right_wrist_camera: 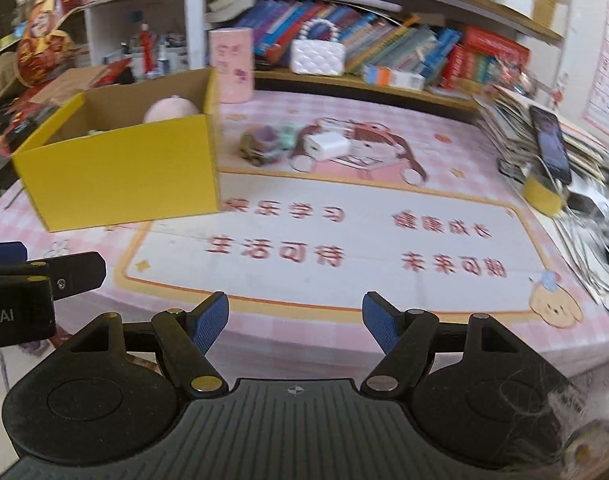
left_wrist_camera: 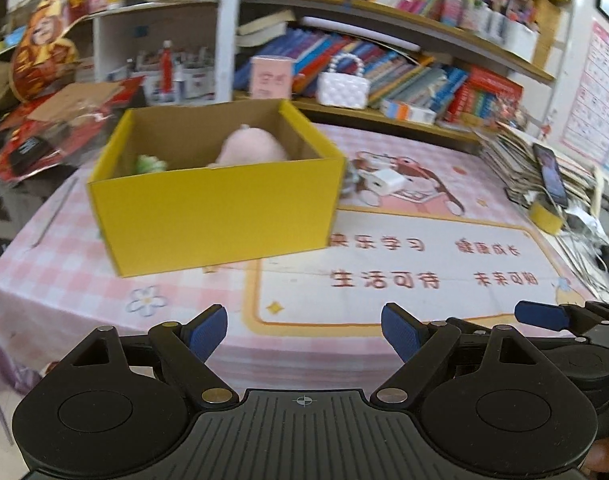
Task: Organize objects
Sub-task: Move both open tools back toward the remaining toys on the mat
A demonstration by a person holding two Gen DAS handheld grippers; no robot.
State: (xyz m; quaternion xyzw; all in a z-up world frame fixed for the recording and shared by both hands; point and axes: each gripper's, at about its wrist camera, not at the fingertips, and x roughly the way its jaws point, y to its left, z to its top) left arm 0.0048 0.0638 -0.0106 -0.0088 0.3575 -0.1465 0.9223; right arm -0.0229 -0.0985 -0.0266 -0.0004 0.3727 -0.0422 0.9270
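Two toys sit half hidden inside the yellow box (left_wrist_camera: pixel 220 216): a pink plush (left_wrist_camera: pixel 252 148) shows only its rounded top above the near wall, and a green item (left_wrist_camera: pixel 148 164) beside it at 9 o'clock is too cut off to identify. In the right wrist view, small blurred toys (right_wrist_camera: pixel 264 142) and a white charger (right_wrist_camera: pixel 328 146) lie on the pink tablecloth (right_wrist_camera: pixel 344 248) at 3 o'clock of the box, near it. Broad bare cloth lies between both tools and these things. At 3 o'clock, a stack of papers with a phone (right_wrist_camera: pixel 550 142) crowds the table edge. Both tools tilt downward over the near edge: left gripper (left_wrist_camera: pixel 304 332) spread wide and empty, right gripper (right_wrist_camera: pixel 294 322) parted, nothing between its pads.
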